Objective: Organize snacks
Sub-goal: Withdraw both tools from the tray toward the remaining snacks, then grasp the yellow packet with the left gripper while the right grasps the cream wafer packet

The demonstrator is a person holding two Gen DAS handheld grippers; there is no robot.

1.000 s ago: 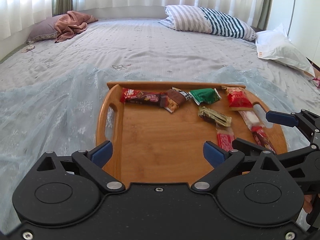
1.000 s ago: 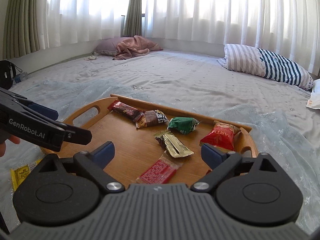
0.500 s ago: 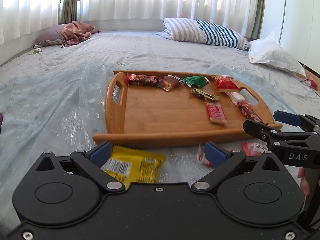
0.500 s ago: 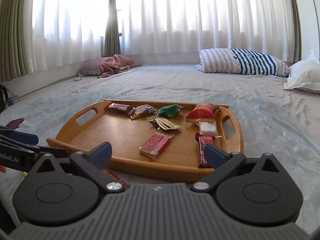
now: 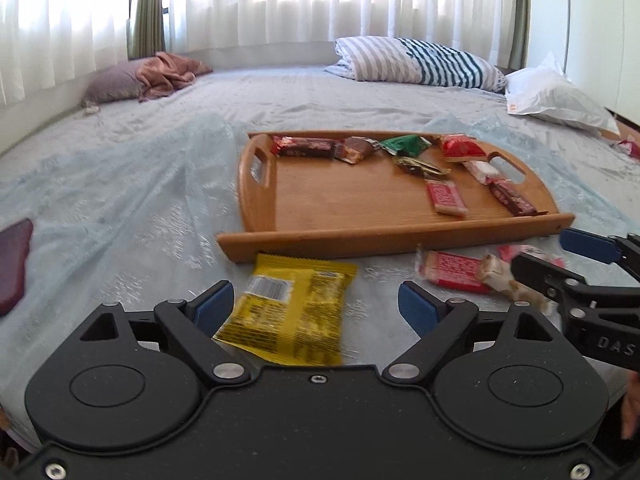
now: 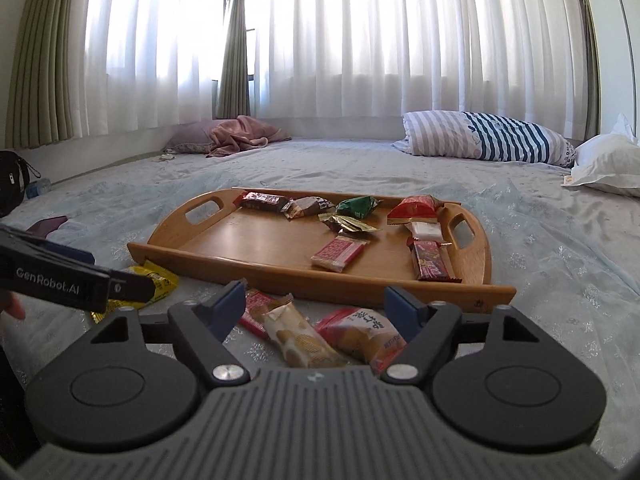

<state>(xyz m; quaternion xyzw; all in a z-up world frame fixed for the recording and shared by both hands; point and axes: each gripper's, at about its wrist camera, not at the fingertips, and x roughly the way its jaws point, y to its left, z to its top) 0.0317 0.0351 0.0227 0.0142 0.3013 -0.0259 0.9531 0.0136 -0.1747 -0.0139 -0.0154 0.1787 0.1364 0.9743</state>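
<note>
In the left wrist view, the left gripper [image 5: 316, 306] is seen with its fingers spread wide and nothing held; a yellow snack packet [image 5: 290, 314] lies flat on the bedspread [image 5: 120, 184] between them at lower centre, a barcode showing at its upper left. In the right wrist view, the right gripper [image 6: 316, 312] is likewise spread wide, with a beige biscuit packet [image 6: 296, 338] and a red-and-beige packet [image 6: 362, 334] lying between its fingers. The wooden tray [image 6: 256, 258] of wrapped snacks is seen just beyond, mid-frame.
</note>
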